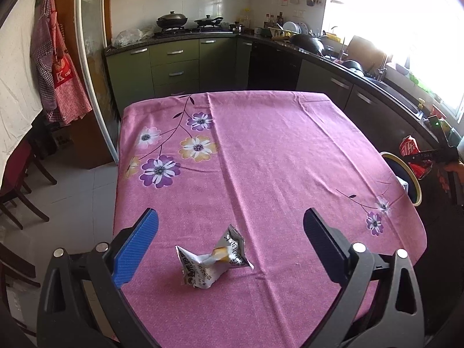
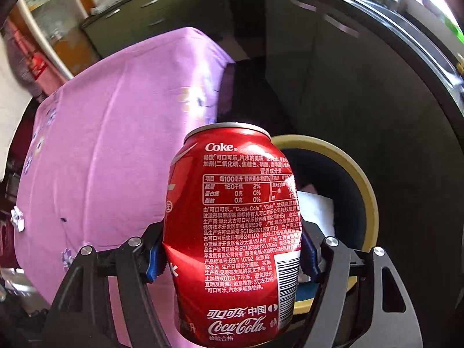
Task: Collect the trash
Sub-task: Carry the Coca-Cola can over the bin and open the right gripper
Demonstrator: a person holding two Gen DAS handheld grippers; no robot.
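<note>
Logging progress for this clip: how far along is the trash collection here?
Done: white paper already lies inside the yellow-rimmed bin. In hand: the right hand-held gripper clamps a dented red Coke can next to that bin, not yet dropped. Left: a crumpled silver wrapper sits on the pink tablecloth between the open fingers of the left hand-held gripper.

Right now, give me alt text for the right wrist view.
The right gripper clamps a red Coca-Cola can, dented where the blue pads press, above a yellow-rimmed trash bin holding white paper. A pink floral tablecloth covers the table to the left.
</note>
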